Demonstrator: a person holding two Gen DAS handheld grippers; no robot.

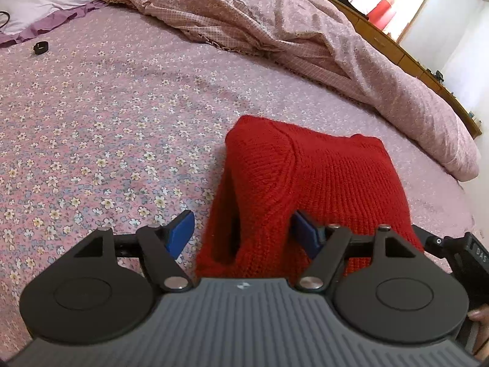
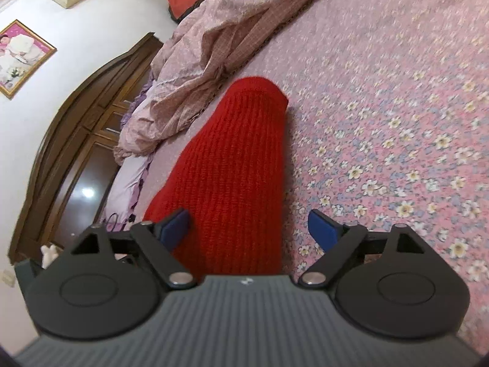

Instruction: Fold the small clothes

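folded red knitted garment point(image 1: 308, 183) on pink floral bedsheet point(image 1: 91, 116), open sheet left; left gripper point(image 1: 244, 232), right gripper point(image 2: 249, 229) both spread, pads unpressed.

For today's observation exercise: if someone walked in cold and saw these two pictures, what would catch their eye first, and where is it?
The bright red knitted garment stands out first, lying folded on the pink flowered bedsheet just ahead of both grippers. Next come the blue-padded left gripper and right gripper, each open with the red knit between its fingers but not pinched. Behind, a crumpled pink quilt is heaped along the far side of the bed.
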